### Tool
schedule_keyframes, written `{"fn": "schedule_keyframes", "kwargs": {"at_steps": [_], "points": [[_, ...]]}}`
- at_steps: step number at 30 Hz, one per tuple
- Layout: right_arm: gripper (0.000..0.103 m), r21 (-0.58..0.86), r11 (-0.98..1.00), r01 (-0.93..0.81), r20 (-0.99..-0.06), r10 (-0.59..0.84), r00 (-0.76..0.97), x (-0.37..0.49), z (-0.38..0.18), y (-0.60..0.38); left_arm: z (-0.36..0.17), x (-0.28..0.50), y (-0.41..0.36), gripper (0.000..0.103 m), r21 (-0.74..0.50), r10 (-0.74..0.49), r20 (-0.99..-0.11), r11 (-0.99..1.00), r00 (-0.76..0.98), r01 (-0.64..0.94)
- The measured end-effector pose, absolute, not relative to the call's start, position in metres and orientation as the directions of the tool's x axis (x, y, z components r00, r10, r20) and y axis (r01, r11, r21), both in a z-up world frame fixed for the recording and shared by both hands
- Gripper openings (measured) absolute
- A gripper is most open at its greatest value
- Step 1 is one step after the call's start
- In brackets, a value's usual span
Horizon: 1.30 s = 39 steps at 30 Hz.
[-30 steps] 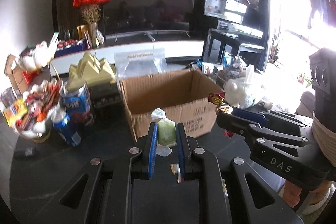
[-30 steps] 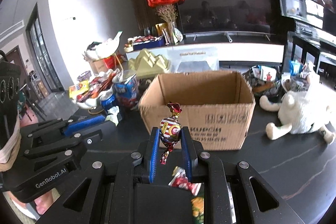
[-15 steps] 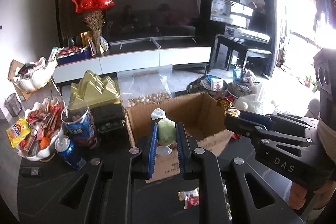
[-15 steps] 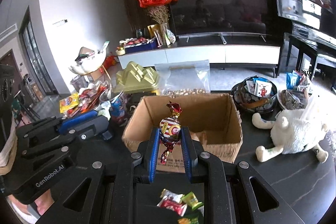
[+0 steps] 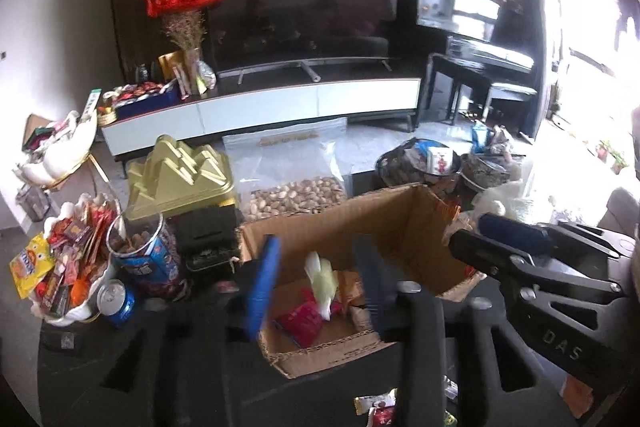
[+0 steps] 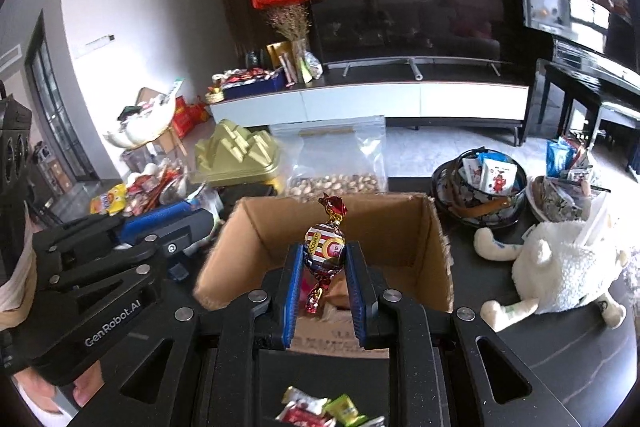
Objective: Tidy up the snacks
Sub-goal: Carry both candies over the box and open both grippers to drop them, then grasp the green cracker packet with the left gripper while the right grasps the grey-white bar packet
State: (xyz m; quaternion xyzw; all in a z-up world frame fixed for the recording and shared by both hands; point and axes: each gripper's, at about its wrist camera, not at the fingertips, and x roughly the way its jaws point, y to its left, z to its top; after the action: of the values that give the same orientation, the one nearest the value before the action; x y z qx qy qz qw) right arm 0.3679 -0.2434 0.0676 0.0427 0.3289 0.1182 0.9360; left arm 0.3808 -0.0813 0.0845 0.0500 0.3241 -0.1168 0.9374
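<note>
Both grippers tilt down over the cardboard box point(image 6: 432, 247), fingers just opening around their candies

The left gripper point(image 5: 318, 281) and the pale green sweet point(image 5: 322, 277) between its fingers blur, and loose wrappers point(image 6: 320, 413) run off the bottom edge.

Pale green candy point(image 5: 322, 277) and striped foil candy point(image 6: 324, 251) above open cardboard box point(image 6: 434, 247)

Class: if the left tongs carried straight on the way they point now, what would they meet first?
Probably the snacks on the floor of the cardboard box: the left tongs, just opening, point into it, with a pale green candy loose between them.
</note>
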Motion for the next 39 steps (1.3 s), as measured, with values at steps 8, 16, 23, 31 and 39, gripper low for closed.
{"fn": "schedule_keyframes", "kwargs": {"at_steps": [8,16,23,31,39], "points": [[0.041,0.136,0.975,-0.176,-0.604,0.223,0.765,0.346,0.062,-0.251,0.086,0.350,-0.079,0.049,0.018,-0.182,-0.616,0.969,0.766,0.245],[0.043,0.168,0.968,-0.187,-0.611,0.251,0.750,0.313,0.051,-0.261,0.091,0.308,-0.085,0.050,0.008,-0.213,-0.593,0.963,0.777,0.270],[0.043,0.167,0.966,-0.196,-0.624,0.257,0.738,0.286,0.043,-0.269,0.079,0.281,-0.093,0.051,-0.016,-0.237,-0.610,0.958,0.756,0.288],[0.043,0.146,0.964,-0.222,-0.630,0.264,0.730,0.255,0.031,-0.279,0.054,0.254,-0.108,0.051,-0.051,-0.260,-0.657,0.952,0.708,0.302],[0.043,0.116,0.963,-0.243,-0.679,0.255,0.689,0.232,0.001,-0.293,0.029,0.238,-0.128,0.051,-0.043,-0.268,-0.702,0.941,0.660,0.337]]}}
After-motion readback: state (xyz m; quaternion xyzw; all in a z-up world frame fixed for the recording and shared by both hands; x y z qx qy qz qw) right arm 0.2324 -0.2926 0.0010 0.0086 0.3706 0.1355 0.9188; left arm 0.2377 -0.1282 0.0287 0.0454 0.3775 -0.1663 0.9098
